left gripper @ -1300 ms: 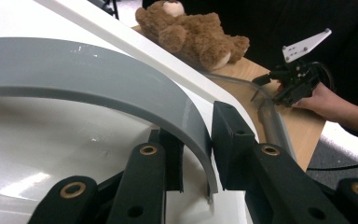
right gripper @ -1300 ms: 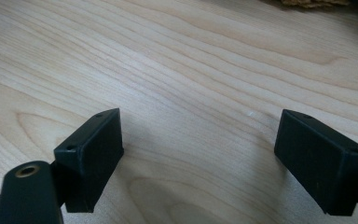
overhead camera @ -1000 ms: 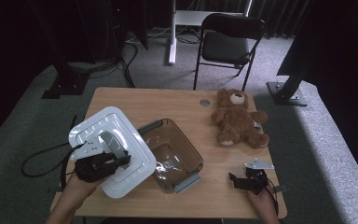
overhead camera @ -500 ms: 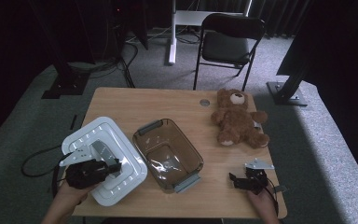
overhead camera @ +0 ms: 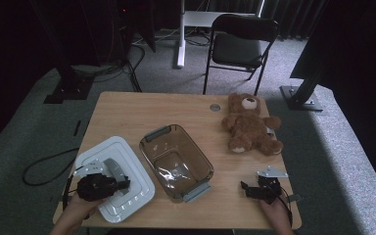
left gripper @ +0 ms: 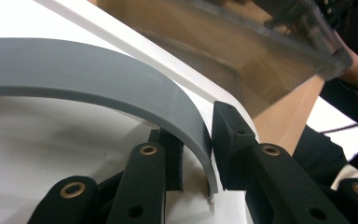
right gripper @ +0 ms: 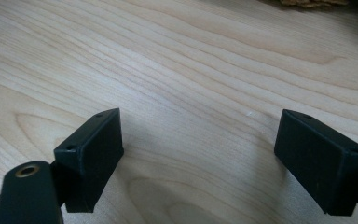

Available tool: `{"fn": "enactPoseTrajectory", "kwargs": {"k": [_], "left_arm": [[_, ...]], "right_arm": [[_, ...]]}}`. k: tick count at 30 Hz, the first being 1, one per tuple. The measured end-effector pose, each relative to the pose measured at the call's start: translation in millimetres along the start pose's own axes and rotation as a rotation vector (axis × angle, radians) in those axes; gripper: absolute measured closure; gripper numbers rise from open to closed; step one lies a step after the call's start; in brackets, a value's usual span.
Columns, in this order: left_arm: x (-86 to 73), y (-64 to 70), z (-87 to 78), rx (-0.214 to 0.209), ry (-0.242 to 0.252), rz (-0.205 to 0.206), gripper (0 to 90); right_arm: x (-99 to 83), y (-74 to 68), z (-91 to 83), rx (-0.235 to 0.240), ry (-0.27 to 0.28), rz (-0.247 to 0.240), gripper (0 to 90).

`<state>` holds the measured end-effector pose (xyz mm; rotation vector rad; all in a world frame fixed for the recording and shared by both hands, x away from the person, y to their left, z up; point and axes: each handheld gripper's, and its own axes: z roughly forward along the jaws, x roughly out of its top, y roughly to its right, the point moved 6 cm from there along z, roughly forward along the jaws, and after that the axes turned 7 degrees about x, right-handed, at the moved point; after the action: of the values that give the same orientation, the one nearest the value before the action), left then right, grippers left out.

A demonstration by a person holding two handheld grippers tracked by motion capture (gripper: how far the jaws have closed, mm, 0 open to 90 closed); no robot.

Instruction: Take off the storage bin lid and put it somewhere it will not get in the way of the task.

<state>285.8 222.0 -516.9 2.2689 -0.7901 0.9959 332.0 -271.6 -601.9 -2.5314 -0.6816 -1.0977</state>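
A white lid (overhead camera: pixel 132 169) with a curved grey handle (overhead camera: pixel 114 169) lies flat on the table's front left. My left gripper (overhead camera: pixel 122 185) is shut on that handle. In the left gripper view the grey handle (left gripper: pixel 98 79) sits pinched between the two jaws of the left gripper (left gripper: pixel 198 158), above the white lid (left gripper: pixel 51 140). A clear plastic container (overhead camera: pixel 146 147) with grey latches stands open just right of the lid, and its wall (left gripper: pixel 214 46) rises close behind it. My right gripper (overhead camera: pixel 247 188) rests open at the front right; in its own view the right gripper (right gripper: pixel 198 154) has only bare wood (right gripper: pixel 191 70) between its jaws.
A brown teddy bear (overhead camera: pixel 249 125) lies at the table's right, behind the right gripper. A small round grommet (overhead camera: pixel 215 107) sits near the far edge. A black folding chair (overhead camera: pixel 242 44) stands beyond the table. The front edge runs close under both hands.
The left gripper has carried the lid from tilted up beside the container down and leftward; it now lies flat on the table. The right gripper has not moved.
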Motion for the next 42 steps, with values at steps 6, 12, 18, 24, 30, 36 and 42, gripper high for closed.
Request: {"fn": "enactPoseTrajectory", "kwargs": {"k": [6,12,18,24,30,36,42], "left_arm": [[-17.2,-13.0,29.1,-0.009,-0.083,-0.022,75.1],[-18.9,-17.2,45.0,-0.042,-0.092,-0.038,74.9],[-19.4,-23.3,56.8,-0.058,-0.103,-0.071,72.4],[-27.0,-31.3,63.8,-0.043,-0.126,-0.107,65.2],[-26.0,-34.4,57.9,0.007,-0.117,-0.111,48.4],[-25.7,-34.5,48.4,0.013,-0.073,-0.105,30.1],[-27.6,-44.6,36.4,0.155,-0.019,-0.088,17.7]], "right_arm": [[0.0,0.1,0.0,-0.001,0.000,0.001,14.5],[0.0,0.1,0.0,-0.001,0.000,0.001,14.5],[0.0,0.1,0.0,-0.001,0.000,0.001,14.5],[0.0,0.1,0.0,-0.001,0.000,0.001,14.5],[0.0,0.1,0.0,-0.001,0.000,0.001,14.5],[0.0,0.1,0.0,-0.001,0.000,0.001,14.5],[0.0,0.1,0.0,-0.001,0.000,0.001,14.6]]}}
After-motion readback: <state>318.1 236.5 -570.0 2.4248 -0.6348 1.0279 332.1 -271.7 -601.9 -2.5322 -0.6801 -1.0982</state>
